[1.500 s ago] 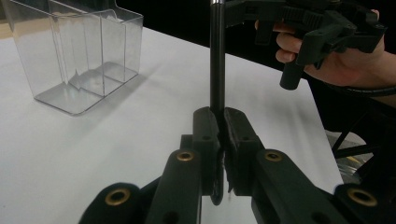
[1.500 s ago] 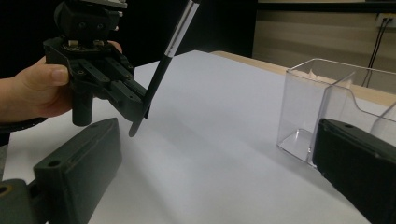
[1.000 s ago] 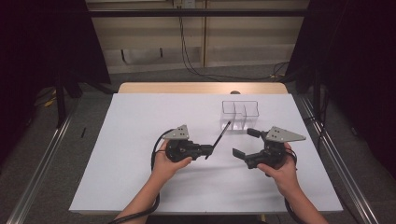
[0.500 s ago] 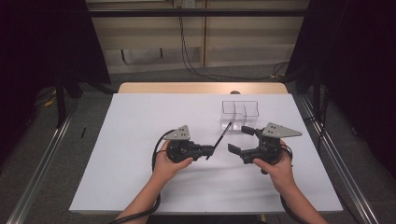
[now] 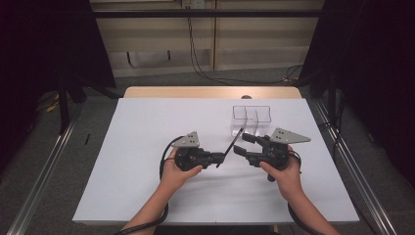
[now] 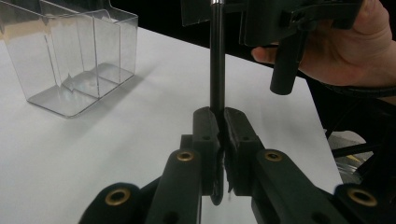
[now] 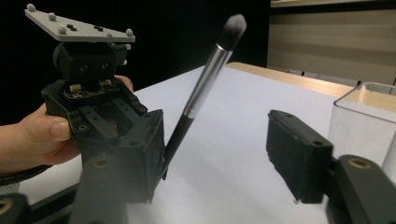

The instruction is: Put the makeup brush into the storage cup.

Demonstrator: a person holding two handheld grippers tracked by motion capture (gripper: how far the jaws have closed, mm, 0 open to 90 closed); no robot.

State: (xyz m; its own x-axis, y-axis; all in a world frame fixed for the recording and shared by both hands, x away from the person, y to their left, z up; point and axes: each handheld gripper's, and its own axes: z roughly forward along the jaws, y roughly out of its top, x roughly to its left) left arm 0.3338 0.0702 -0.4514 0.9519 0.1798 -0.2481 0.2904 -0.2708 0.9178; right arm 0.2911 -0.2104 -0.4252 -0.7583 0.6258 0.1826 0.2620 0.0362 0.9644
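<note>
A slim makeup brush (image 7: 201,88) with a black handle, silver ferrule and dark bristle tip was clamped by its handle end in the left gripper (image 6: 219,140), slanting up ahead of it. The right gripper (image 5: 243,144) was held wide beside the tip.

Gap betw. right gripper (image 7: 224,158) jaws is crossed by brush (image 7: 201,98); clear organizer (image 5: 251,119) is met just beyond; table (image 5: 122,161) elsewhere is left free.

Your left gripper (image 6: 219,140) hides the brush (image 6: 216,56) handle end; the frame's top edge crops its bristles.
</note>
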